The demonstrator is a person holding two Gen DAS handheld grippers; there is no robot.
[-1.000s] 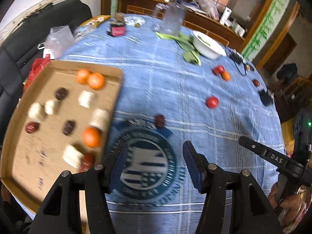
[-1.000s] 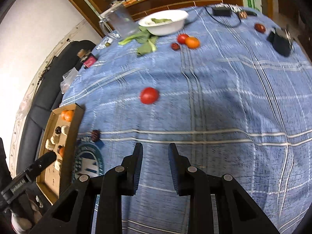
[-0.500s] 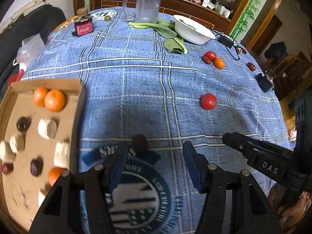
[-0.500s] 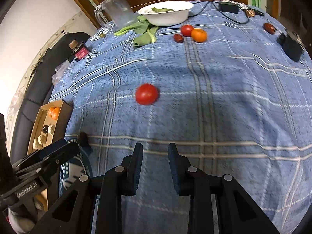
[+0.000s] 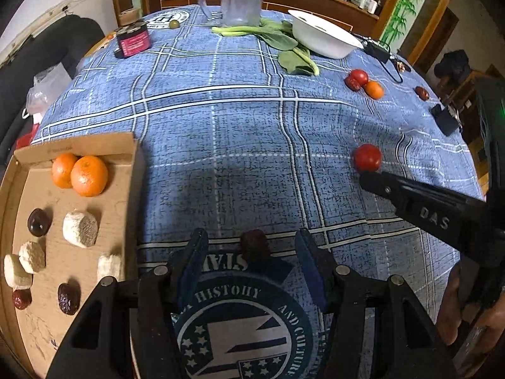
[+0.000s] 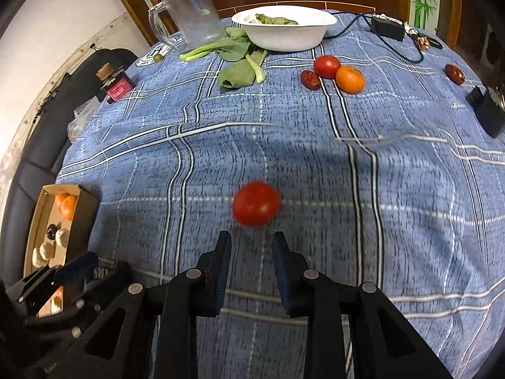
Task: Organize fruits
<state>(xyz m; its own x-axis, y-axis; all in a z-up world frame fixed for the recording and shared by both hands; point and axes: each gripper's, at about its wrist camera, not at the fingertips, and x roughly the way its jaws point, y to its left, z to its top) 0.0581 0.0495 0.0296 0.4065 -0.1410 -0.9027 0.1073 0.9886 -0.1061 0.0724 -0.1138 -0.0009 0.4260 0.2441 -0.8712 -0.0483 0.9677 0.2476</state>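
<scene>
my left gripper (image 5: 251, 252) hangs over the blue plaid tablecloth (image 5: 246, 132), jaws apart, a dark red jujube (image 5: 254, 246) on the cloth between the fingertips, pads not touching it. cardboard tray (image 5: 126, 164) just to its left holds two tangerines (image 5: 88, 175), jujubes and pale round pieces. my right gripper (image 6: 251, 246) has its jaws drawn close together on nothing, a red tomato (image 6: 255, 203) lying just beyond the tips. farther off, near the white bowl (image 6: 284, 36), a tomato, tangerine and jujube sit together.
</scene>
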